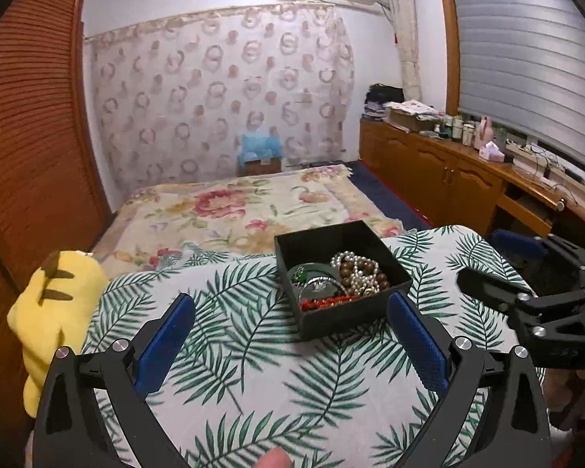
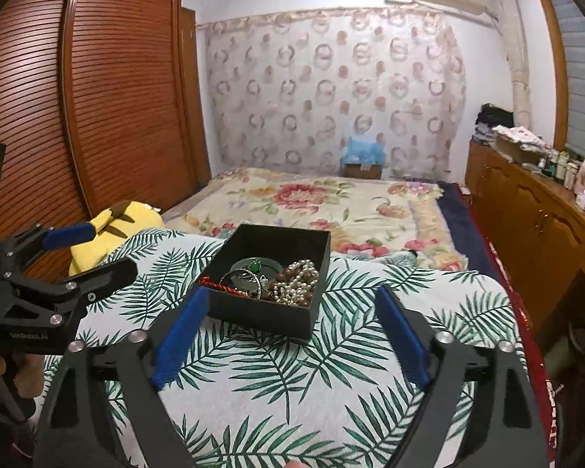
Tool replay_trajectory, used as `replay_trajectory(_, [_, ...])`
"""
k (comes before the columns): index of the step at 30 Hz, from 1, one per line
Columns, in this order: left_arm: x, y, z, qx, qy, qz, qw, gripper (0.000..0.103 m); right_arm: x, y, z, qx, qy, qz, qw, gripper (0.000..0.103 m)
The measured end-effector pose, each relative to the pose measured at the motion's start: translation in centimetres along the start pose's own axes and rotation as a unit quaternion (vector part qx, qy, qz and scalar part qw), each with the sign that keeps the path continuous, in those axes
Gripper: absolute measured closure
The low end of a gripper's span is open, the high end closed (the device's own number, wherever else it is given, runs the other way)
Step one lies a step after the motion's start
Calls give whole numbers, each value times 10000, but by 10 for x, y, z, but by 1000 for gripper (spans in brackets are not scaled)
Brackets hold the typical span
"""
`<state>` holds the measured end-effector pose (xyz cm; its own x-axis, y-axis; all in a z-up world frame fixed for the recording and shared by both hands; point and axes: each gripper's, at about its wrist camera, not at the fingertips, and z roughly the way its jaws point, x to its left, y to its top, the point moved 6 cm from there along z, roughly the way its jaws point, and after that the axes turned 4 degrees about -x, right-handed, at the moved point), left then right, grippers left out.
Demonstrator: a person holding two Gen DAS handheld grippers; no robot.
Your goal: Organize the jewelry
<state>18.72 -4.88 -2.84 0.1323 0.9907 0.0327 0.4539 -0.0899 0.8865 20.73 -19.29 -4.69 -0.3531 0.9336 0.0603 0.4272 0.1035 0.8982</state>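
With both the left tool (image 1: 290, 304) and right tool (image 2: 290, 296) spread wide and empty just short of the black jewelry box (image 1: 341, 273) on the leaf-print table (image 1: 233, 370), pearl and wooden bead strands lay tangled inside, apparently awaiting sorting.

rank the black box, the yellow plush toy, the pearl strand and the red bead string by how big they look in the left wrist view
1. yellow plush toy, though it sits nearer the camera and partly out of frame, so its lead over the box is unsure
2. black box
3. pearl strand
4. red bead string, partly hidden, so close to the pearls
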Motion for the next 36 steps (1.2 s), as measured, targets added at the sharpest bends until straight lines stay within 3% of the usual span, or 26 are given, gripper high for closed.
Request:
replay_trajectory(5, [5, -10, -13, 35, 26, -131, 9999, 8, 2, -8, -17, -113, -91, 28, 9999, 3])
replay_trajectory(14, [12, -21, -29, -60, 189, -171, 9997, 8, 10, -18, -35, -230, -157, 94, 9996, 3])
replay_trajectory(36, [11, -23, -35, -103, 124, -192, 9997, 8, 5, -20, -41, -267, -258, 250, 9990, 3])
